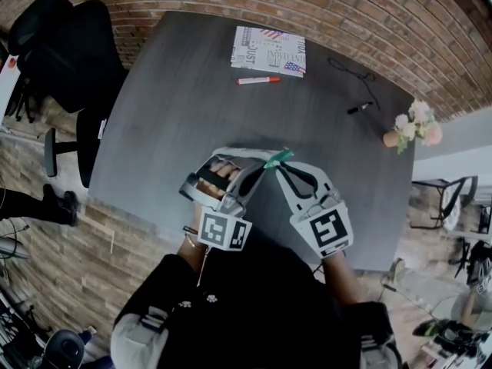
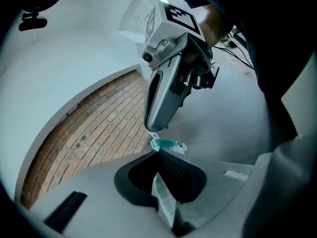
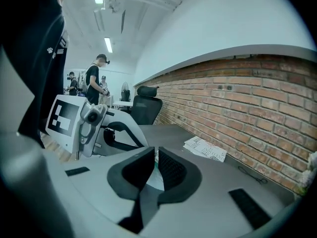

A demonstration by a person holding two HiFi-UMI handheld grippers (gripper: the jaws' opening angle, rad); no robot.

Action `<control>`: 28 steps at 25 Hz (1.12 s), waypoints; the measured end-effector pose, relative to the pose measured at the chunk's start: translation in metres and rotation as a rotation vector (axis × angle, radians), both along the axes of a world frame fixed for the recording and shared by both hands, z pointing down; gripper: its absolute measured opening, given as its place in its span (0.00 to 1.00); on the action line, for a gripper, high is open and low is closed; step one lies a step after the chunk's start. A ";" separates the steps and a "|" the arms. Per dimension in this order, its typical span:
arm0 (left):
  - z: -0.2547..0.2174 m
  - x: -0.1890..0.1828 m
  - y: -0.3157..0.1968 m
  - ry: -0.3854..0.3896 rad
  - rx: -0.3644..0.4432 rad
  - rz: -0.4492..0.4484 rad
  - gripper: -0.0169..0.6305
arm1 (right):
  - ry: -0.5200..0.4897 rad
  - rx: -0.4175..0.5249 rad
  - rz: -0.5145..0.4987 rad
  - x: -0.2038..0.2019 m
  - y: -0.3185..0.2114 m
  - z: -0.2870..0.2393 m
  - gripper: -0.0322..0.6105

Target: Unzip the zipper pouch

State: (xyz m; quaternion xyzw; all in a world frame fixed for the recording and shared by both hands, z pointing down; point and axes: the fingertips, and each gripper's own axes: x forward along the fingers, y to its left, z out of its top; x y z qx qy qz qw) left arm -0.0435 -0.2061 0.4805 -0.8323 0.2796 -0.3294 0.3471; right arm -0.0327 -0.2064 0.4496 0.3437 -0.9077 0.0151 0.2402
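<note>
Head view and both gripper views: the grasp stage of the unzipping. I hold both claws raised over the dark grey worktop (image 1: pixel 177 91), tips meeting above its near edge. The left claw (image 2: pixel 166 182) is fully closed, and its pads pinch a fold of the pale, translucent plastic zipper pouch (image 2: pixel 166 202). The right claw (image 3: pixel 154 170) stands narrow, and the same pale material fills the slit between its pads. Seen from the left gripper view, its tip (image 2: pixel 152 130) sits on a small tab at the teal zipper end (image 2: pixel 168 144). The pouch therefore hangs between the two claws, clear of the worktop, and is mostly hidden by them from above; only the teal zipper end (image 1: pixel 278 157) shows there.

Progress, as I judge it: both holds are set, one on the body and one at the zipper. No view shows how far the teeth are parted, so I cannot tell the opening. With the tips this close together, the draw along the zipper looks wholly or nearly wholly left to do.
</note>
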 end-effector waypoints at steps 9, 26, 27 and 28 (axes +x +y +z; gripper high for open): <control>0.007 0.005 0.006 -0.078 0.036 0.025 0.04 | -0.063 -0.072 0.001 -0.001 0.001 0.011 0.09; 0.000 0.009 0.008 0.017 -0.002 0.012 0.04 | -0.037 -0.047 0.048 0.015 -0.004 0.008 0.05; 0.000 0.009 0.008 0.017 -0.002 0.012 0.04 | -0.031 -0.043 0.049 0.015 -0.004 0.008 0.05; 0.000 0.010 0.008 0.018 -0.003 0.011 0.04 | -0.025 -0.040 0.051 0.016 -0.005 0.009 0.05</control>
